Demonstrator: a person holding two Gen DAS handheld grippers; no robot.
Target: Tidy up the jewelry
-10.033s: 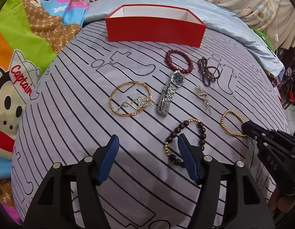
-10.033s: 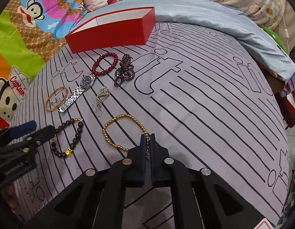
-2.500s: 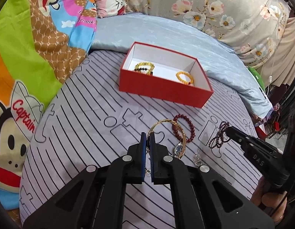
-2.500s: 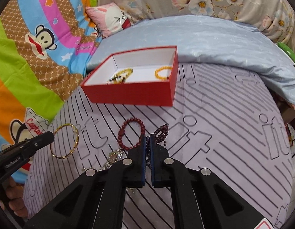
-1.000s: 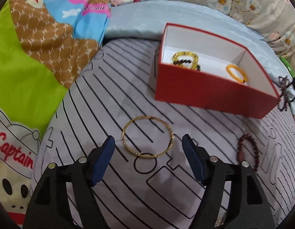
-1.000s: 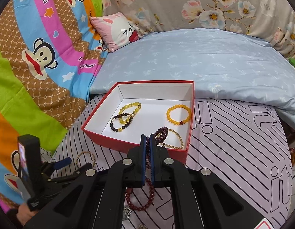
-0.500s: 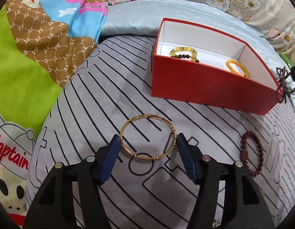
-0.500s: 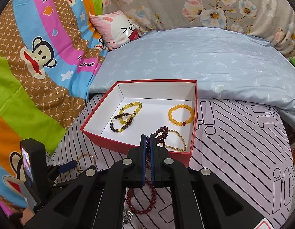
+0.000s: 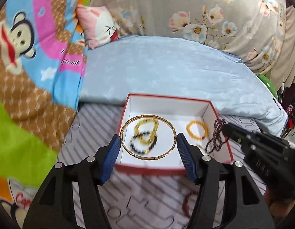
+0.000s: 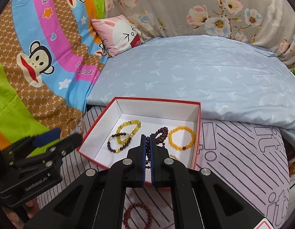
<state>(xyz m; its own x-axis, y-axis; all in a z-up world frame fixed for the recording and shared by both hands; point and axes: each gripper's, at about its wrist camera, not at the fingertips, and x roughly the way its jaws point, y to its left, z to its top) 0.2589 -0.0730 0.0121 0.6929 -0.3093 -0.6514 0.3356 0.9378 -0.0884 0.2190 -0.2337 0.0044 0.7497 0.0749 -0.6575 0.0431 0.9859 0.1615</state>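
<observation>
My left gripper (image 9: 148, 148) is shut on a gold bangle (image 9: 173, 133), gripping it by its sides and holding it above the open red box (image 9: 147, 168). My right gripper (image 10: 147, 146) is shut on a dark purple bead strand (image 10: 161, 135) that hangs over the red box (image 10: 197, 148). Inside the box lie a yellow bead bracelet (image 10: 128, 128), a dark brown bead bracelet (image 10: 114, 145), an orange bead bracelet (image 10: 181, 137) and a thin gold bead bracelet (image 10: 174, 156). The right gripper and its strand (image 9: 216, 135) show at the right of the left wrist view.
A dark red bead bracelet (image 10: 137, 217) lies on the striped lilac cloth (image 10: 233, 171) in front of the box. A pale blue quilt (image 10: 204, 72) rises behind the box. A cartoon monkey blanket (image 10: 36, 57) and a pink pillow (image 10: 118, 32) are at the left.
My left gripper has closed on the gold bangle, lifted it off the cloth and carried it over the box. My right gripper has moved the purple strand further over the box.
</observation>
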